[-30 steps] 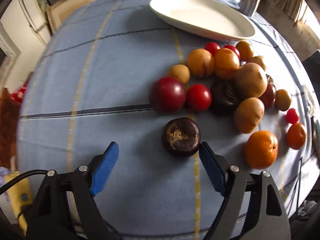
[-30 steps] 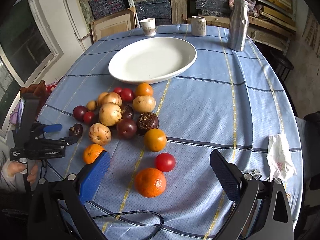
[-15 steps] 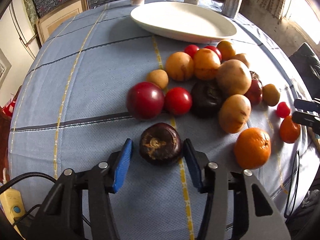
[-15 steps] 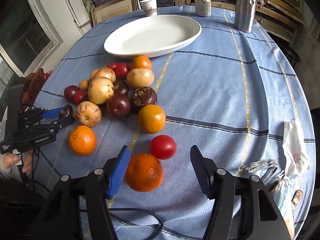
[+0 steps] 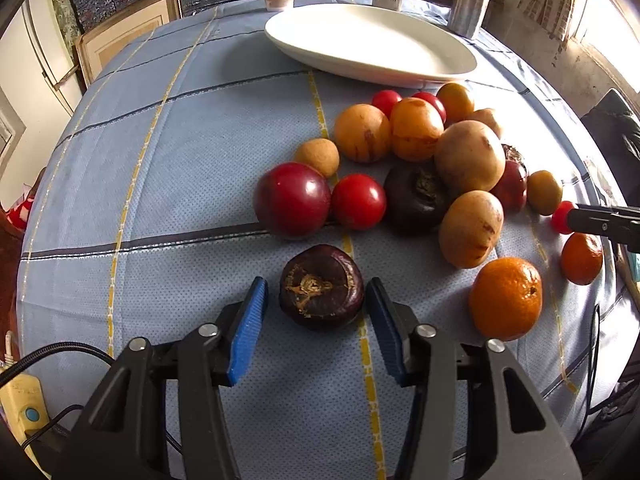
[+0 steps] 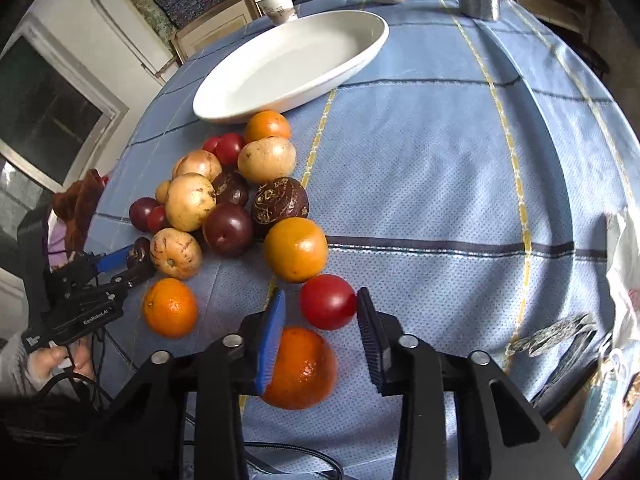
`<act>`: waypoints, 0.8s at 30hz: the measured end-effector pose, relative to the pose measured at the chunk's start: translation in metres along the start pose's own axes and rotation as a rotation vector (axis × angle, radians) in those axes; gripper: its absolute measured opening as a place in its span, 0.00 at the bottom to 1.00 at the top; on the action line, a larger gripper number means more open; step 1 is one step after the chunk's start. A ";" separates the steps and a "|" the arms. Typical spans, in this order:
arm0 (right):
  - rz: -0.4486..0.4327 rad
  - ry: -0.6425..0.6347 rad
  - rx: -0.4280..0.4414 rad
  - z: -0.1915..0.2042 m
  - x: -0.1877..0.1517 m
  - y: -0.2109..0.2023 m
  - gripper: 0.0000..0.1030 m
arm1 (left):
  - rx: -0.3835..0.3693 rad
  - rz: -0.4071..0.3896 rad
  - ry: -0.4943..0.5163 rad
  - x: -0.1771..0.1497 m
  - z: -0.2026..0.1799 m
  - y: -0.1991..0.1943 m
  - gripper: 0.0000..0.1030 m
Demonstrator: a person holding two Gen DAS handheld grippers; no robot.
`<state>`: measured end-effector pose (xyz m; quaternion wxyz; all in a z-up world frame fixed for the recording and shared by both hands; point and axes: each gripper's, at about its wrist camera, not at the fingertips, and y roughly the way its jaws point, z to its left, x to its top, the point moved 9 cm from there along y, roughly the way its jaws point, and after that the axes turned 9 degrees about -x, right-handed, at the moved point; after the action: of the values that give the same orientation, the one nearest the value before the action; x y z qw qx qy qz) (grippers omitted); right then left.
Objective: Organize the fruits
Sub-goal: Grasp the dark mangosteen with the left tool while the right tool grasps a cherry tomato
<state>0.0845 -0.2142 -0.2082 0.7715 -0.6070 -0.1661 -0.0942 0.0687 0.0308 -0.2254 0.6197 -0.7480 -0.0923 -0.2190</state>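
As left tool (image 5: 315,285) closes, mangosteen (image 5: 322,300) between, maybe touching

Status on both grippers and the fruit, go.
Left gripper closing around dark fruit, pads not yet pressing. Right gripper shut over orange, hold unconfirmed. Tomato touching one pad. Plate empty.

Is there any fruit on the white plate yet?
No: the white plate is bare, and all the fruit, such as the red tomato, lies on the blue tablecloth.
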 end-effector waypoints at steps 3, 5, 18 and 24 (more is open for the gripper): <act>0.007 0.017 0.016 -0.002 0.000 0.001 0.29 | -0.039 -0.011 -0.038 0.002 0.005 -0.001 0.38; 0.005 -0.002 0.002 0.000 0.000 0.001 0.28 | -0.054 -0.018 -0.051 0.002 0.007 -0.002 0.38; -0.126 -0.023 -0.037 -0.002 0.035 -0.039 0.28 | -0.038 -0.134 -0.050 0.045 0.016 -0.044 0.38; -0.242 -0.076 -0.025 0.019 0.116 -0.059 0.28 | -0.045 -0.190 -0.006 0.126 0.008 -0.049 0.38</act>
<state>0.1684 -0.2042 -0.1080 0.7400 -0.5951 -0.2662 -0.1657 0.1626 0.0326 -0.1272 0.5786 -0.7504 -0.1599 -0.2765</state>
